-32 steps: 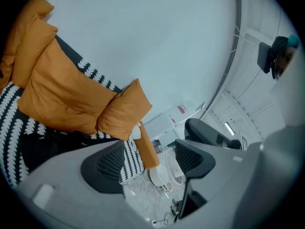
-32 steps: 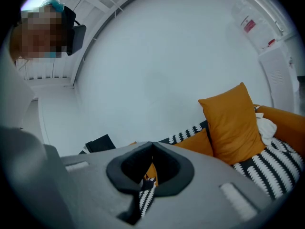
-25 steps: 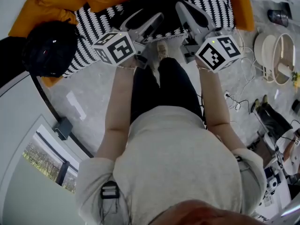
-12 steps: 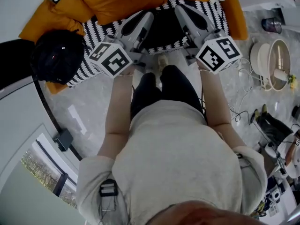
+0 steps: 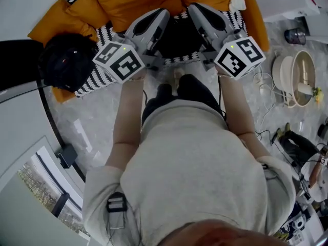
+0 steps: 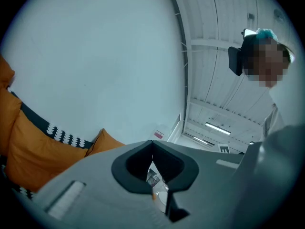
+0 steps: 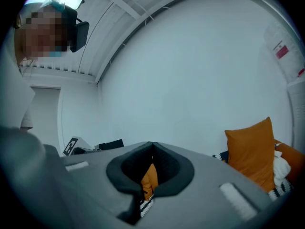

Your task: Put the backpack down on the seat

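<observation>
The big orange-cushioned sofa with its black-and-white patterned throw is filling the top of the head view. The person in the light grey top is standing right in front of it on the pale marble floor. As far as I can tell, the flat black backpack is lying on the throw-covered seat, between the two claws. A rounded black bag is sitting at the sofa's left end, well apart from it.

The left claw has just been closing its jaws, and they're sitting tip to tip with nothing between them. The right claw is looking the same, jaws together and empty, with orange cushion and a bit of throw peeking through the gap behind.

Writing-wise, the marker cubes are only showing square black-and-white patterns. A small pink wall label and a red-and-white sticker are both coming out too small to read.

Only the head view is catching the backpack. The claw views are mostly getting pale wall, plus a ribbed ceiling with a strip light.
</observation>
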Available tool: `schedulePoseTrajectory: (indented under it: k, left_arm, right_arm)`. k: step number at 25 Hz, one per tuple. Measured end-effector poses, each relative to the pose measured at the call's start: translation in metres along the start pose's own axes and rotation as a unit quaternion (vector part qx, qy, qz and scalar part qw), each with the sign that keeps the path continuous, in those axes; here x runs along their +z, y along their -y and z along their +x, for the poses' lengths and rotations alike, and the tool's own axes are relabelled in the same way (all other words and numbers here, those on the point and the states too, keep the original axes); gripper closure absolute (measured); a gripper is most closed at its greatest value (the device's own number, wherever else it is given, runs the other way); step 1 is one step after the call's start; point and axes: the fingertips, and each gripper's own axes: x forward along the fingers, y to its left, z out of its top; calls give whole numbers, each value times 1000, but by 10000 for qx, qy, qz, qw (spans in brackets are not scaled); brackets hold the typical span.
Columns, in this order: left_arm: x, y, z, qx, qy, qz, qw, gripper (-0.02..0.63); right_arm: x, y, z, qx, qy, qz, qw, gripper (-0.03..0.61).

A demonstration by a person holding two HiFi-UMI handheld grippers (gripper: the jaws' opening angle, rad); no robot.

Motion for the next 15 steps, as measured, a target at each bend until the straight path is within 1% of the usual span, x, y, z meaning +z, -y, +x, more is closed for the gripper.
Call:
schedulePoseTrajectory:
  k: [2, 5, 12, 15]
  left_arm:
    - [4, 2, -6, -74, 63, 55, 9999, 607]
    - [8, 6, -12, -62, 62, 161, 9998, 607]
    - [18, 13, -20, -79, 212, 209, 9995, 607]
    - [22, 19, -20, -70, 205, 257, 9994, 607]
  right_arm:
    - [1, -12, 3, 109, 26, -31, 9999, 577]
    - [3, -25, 6, 266, 38, -80, 9996, 577]
    - [12, -44, 12, 537, 101, -192, 9983, 577]
    - [15, -51, 13, 626, 89, -252, 9977, 577]
